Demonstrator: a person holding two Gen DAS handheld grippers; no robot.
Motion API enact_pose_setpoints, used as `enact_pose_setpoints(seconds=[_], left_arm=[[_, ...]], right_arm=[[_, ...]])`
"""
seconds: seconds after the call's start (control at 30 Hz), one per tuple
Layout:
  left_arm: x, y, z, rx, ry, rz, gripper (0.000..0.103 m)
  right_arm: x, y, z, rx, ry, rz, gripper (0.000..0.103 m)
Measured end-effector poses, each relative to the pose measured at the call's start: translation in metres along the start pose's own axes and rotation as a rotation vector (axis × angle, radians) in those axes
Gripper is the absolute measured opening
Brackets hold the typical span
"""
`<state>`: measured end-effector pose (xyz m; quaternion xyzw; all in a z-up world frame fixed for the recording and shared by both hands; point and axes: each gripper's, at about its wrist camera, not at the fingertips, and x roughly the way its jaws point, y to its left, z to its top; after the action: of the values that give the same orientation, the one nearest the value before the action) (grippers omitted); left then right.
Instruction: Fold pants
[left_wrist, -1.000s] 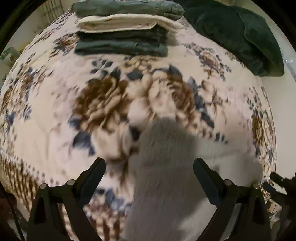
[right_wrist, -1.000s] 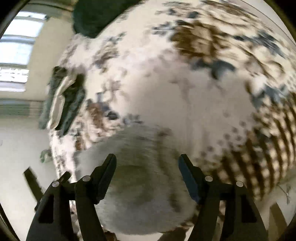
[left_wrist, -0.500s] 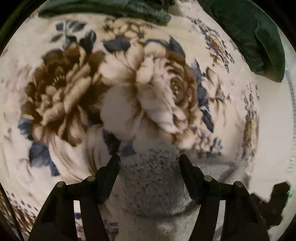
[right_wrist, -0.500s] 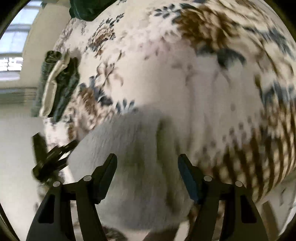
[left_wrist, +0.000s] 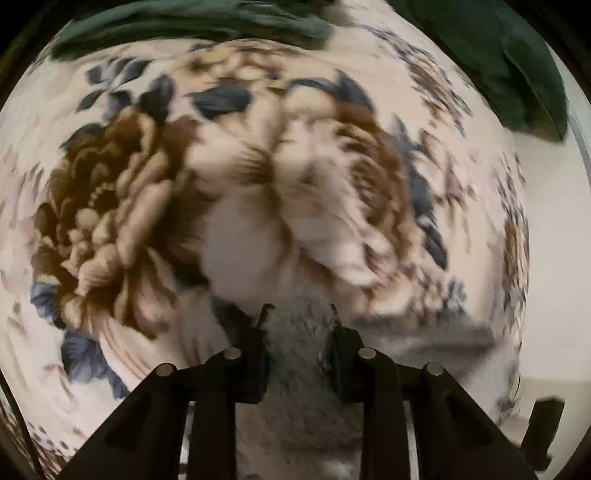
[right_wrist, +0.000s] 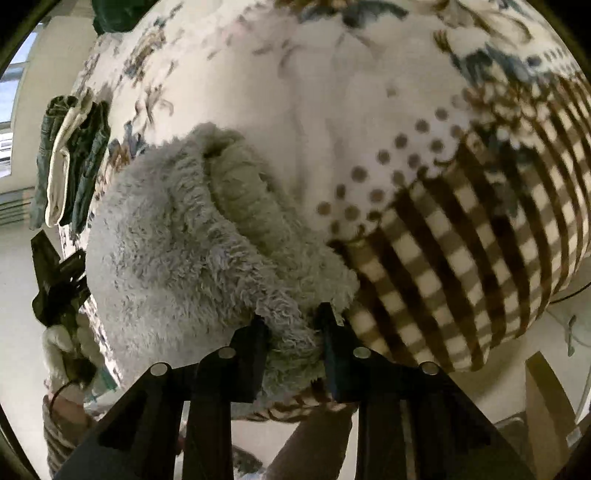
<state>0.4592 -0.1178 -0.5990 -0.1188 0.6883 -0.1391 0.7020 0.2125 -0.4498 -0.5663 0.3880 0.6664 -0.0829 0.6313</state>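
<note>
The pants are grey and fluffy and lie on a floral blanket over a bed. My right gripper is shut on their near edge, beside the ribbed waistband. My left gripper is shut on another part of the grey pants; this view is blurred by motion. The left gripper also shows in the right wrist view at the far left, at the pants' other side.
A stack of folded dark green and cream clothes sits at the far side of the bed, also in the left wrist view. A dark green cushion lies at the back right. The blanket's checked border hangs at the bed's near edge.
Both grippers have closed from wide open onto the grey pants. The left gripper moved forward and low over the blanket.
</note>
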Motion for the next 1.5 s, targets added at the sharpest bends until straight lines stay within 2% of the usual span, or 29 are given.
enact_pose_setpoints(seconds=[0.1,0.17,0.2,0.23,0.27,0.3,0.4,0.47,0.53,0.63,0.67,0.8,0.9,0.93,0.97,1.0,1.1,1.13,1.17,1.27,1.33,1.4,1.43,1.47,1.5], left_arm=[[-0.016,0.017,0.002,-0.152,-0.053,-0.162,0.024],[-0.035,0.021,-0.001,-0.195,-0.086,-0.242,0.033],[-0.044,0.021,-0.005,-0.198,-0.096,-0.266,0.042],[-0.054,0.021,-0.01,-0.195,-0.11,-0.282,0.054],[-0.065,0.018,-0.017,-0.177,-0.119,-0.284,0.061],[-0.071,0.015,-0.024,-0.156,-0.123,-0.273,0.069],[-0.084,0.006,-0.058,-0.07,-0.129,-0.165,0.071],[-0.086,0.006,-0.081,-0.051,-0.139,-0.04,0.071],[-0.083,0.008,-0.104,-0.057,-0.139,0.013,0.071],[-0.069,0.013,-0.127,-0.121,-0.099,-0.036,0.071],[-0.063,0.014,-0.135,-0.142,-0.086,-0.055,0.071],[-0.052,0.013,-0.152,-0.174,-0.079,-0.085,0.071],[-0.049,0.013,-0.155,-0.189,-0.093,-0.1,0.071],[-0.049,0.012,-0.156,-0.19,-0.096,-0.113,0.071],[-0.049,0.012,-0.157,-0.187,-0.104,-0.114,0.071],[-0.05,0.012,-0.159,-0.178,-0.115,-0.117,0.069],[-0.05,0.009,-0.171,-0.13,-0.122,-0.128,0.06],[-0.047,0.008,-0.175,-0.112,-0.109,-0.126,0.06],[-0.045,0.006,-0.177,-0.105,-0.102,-0.124,0.06],[-0.043,0.011,-0.185,-0.124,-0.074,-0.13,0.06],[-0.047,0.017,-0.182,-0.161,-0.071,-0.145,0.06],[-0.056,0.023,-0.178,-0.203,-0.066,-0.153,0.063],[-0.062,0.026,-0.176,-0.224,-0.073,-0.168,0.066],[-0.066,0.027,-0.177,-0.236,-0.08,-0.18,0.071],[-0.07,0.03,-0.175,-0.25,-0.082,-0.183,0.084]], right_arm=[[0.002,0.017,0.004,-0.079,0.047,-0.044,0.028],[-0.003,0.025,0.007,-0.097,0.078,-0.053,0.037],[-0.008,0.03,0.009,-0.102,0.094,-0.048,0.042],[-0.011,0.035,0.01,-0.104,0.103,-0.038,0.054],[-0.021,0.043,0.012,-0.11,0.102,-0.007,0.065],[-0.03,0.054,0.015,-0.125,0.095,0.02,0.068],[-0.04,0.11,0.03,-0.261,0.125,0.025,0.07],[-0.032,0.158,0.044,-0.375,0.173,0.002,0.07],[-0.013,0.207,0.056,-0.486,0.23,-0.031,0.07],[0.029,0.282,0.07,-0.661,0.306,-0.099,0.07],[0.042,0.296,0.071,-0.683,0.338,-0.106,0.07],[0.106,0.346,0.074,-0.752,0.458,-0.159,0.07],[0.151,0.362,0.059,-0.779,0.58,-0.212,0.07],[0.161,0.365,0.052,-0.82,0.587,-0.248,0.056],[0.167,0.37,0.046,-0.874,0.557,-0.313,0.021],[0.168,0.373,0.044,-0.886,0.521,-0.343,0.019],[0.16,0.385,0.058,-0.843,0.407,-0.333,0.012],[0.16,0.386,0.065,-0.822,0.389,-0.323,0.004],[0.16,0.388,0.072,-0.799,0.36,-0.319,0.004],[0.171,0.386,0.076,-0.752,0.454,-0.265,0.006],[0.167,0.385,0.076,-0.755,0.468,-0.222,0.009],[0.15,0.38,0.076,-0.736,0.473,-0.156,0.03],[0.137,0.375,0.078,-0.731,0.451,-0.134,0.059],[0.118,0.369,0.082,-0.73,0.405,-0.103,0.082],[0.101,0.361,0.085,-0.732,0.355,-0.076,0.085]])
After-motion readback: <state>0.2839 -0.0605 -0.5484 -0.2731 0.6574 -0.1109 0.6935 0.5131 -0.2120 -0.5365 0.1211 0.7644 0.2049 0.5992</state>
